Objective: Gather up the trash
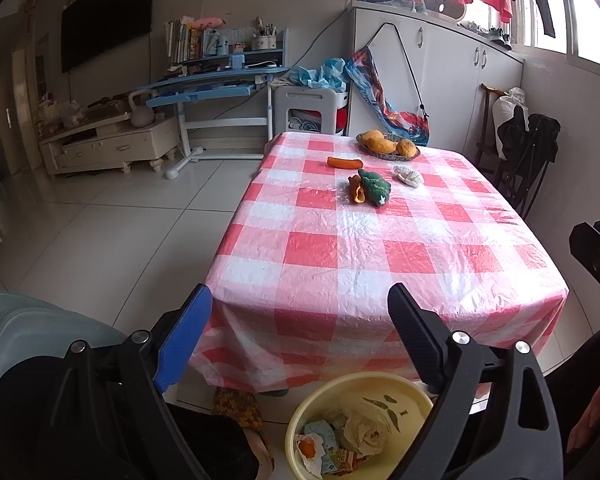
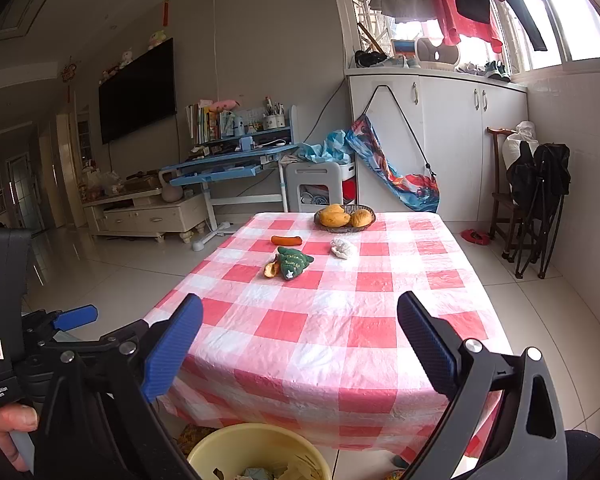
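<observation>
Both wrist cameras sit back from the near edge of the table point(image 1: 340, 248), facing along it toward its far edge and the cabinets beyond. The left view looks from lower, steeply down on the yellow bin point(image 1: 360, 424); the right view point(image 2: 260, 452) rides higher. They share the whole tabletop.

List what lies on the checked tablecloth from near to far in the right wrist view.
Orange peel → green plush toy → crumpled white paper → sausage → basket of mangoes.
</observation>
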Motion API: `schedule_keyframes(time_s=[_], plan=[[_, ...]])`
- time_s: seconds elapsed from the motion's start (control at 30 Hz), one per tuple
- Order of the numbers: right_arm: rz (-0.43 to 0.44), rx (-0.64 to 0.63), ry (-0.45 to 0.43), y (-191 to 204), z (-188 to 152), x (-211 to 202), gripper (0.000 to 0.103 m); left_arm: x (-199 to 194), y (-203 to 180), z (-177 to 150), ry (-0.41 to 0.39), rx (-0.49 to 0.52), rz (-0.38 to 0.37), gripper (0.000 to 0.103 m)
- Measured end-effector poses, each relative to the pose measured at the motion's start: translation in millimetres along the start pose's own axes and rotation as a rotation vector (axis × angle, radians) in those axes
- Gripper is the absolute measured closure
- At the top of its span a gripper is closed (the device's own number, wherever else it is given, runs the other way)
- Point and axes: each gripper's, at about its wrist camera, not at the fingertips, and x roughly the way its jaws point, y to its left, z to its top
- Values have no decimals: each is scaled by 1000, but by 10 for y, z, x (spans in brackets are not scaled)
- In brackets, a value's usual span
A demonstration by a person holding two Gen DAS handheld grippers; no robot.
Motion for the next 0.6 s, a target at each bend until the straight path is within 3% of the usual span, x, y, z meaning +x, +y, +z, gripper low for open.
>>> schedule_keyframes(time_s=[0.6], plan=[[3,-5,11,14,-6,16,9,-39,-7,27,-17,3,-4,15]])
